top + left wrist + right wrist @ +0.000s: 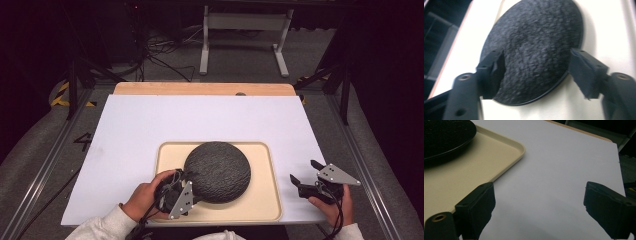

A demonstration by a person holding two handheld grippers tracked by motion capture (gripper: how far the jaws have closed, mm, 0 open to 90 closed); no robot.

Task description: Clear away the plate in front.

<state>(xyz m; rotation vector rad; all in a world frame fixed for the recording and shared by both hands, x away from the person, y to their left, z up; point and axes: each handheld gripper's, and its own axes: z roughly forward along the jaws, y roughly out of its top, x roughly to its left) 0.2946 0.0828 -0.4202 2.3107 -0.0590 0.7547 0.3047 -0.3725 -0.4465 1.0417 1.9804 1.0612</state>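
Progress looks early: the dark round plate lies on the beige tray, and the left gripper has its jaws spread at the plate's near rim — not closed on it. In the left gripper view the plate sits straight ahead between the two jaws; the left-hand jaw overlaps the rim and may touch it, while the right-hand one stands just off the edge, with tray showing in the gap. Whether the plate is tilted or flat I cannot tell.

The right gripper hangs over the white sheet that covers the table, jaws wide apart and holding nothing. From its own view the tray corner lies ahead and to its left, with the plate farther off on that same side.

My judgement: the approach is made, but the grasp itself is not — the left jaws must close on the rim before the plate can be lifted or shifted, and where it should end up cannot be read from here.
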